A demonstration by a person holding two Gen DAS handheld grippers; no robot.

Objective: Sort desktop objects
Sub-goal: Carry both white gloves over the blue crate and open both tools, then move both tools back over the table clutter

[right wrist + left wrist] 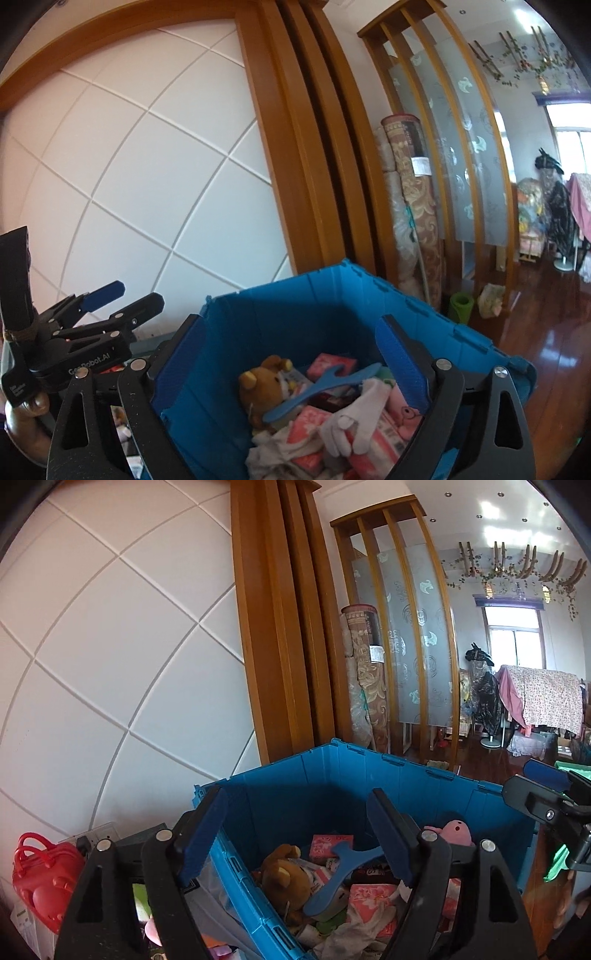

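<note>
Both grippers hover empty over the blue crate point(325, 775).

Left gripper point(299, 834) and right gripper point(295, 354) gape open; inside lie a teddy bear point(260, 387), blue hanger point(317, 391) and white glove point(351, 421).

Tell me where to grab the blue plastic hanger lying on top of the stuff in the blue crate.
Probably the blue plastic hanger by its long flat arm, from above: it lies topmost and exposed across the brown teddy bear, its hooked end nearer the blue crate wall.
</note>
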